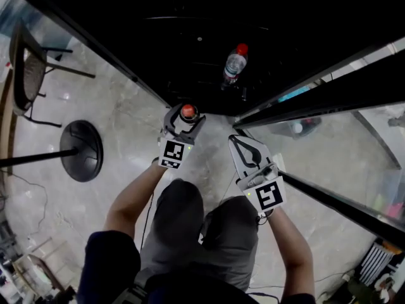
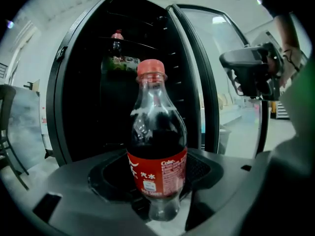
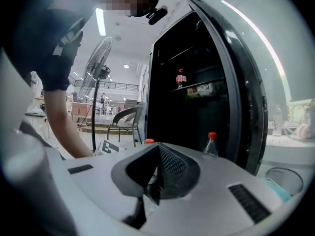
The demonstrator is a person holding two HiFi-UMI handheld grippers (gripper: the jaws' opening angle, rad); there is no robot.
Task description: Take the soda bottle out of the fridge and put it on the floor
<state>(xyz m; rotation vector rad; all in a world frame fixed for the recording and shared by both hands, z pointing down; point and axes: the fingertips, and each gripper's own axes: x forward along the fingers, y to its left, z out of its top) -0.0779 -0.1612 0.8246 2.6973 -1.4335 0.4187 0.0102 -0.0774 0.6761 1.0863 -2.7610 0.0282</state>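
A cola soda bottle [image 2: 157,151] with a red cap [image 1: 188,111] and red label stands upright between the jaws of my left gripper [image 1: 183,122], which is shut on its lower body [image 2: 158,183]. It is just outside the open fridge [image 1: 190,49], low over the grey floor; whether its base touches the floor is hidden. My right gripper [image 1: 237,141] hangs beside it to the right with its jaws shut and nothing in them [image 3: 156,163]. The soda's cap [image 3: 149,141] peeks over the right gripper's jaws.
A clear red-capped bottle [image 1: 235,62] stands on the fridge bottom, and another bottle [image 2: 117,41] sits on an upper shelf. The glass fridge door [image 1: 329,90] stands open at right. A fan's round base [image 1: 82,149] and a chair [image 1: 28,75] are on the left floor.
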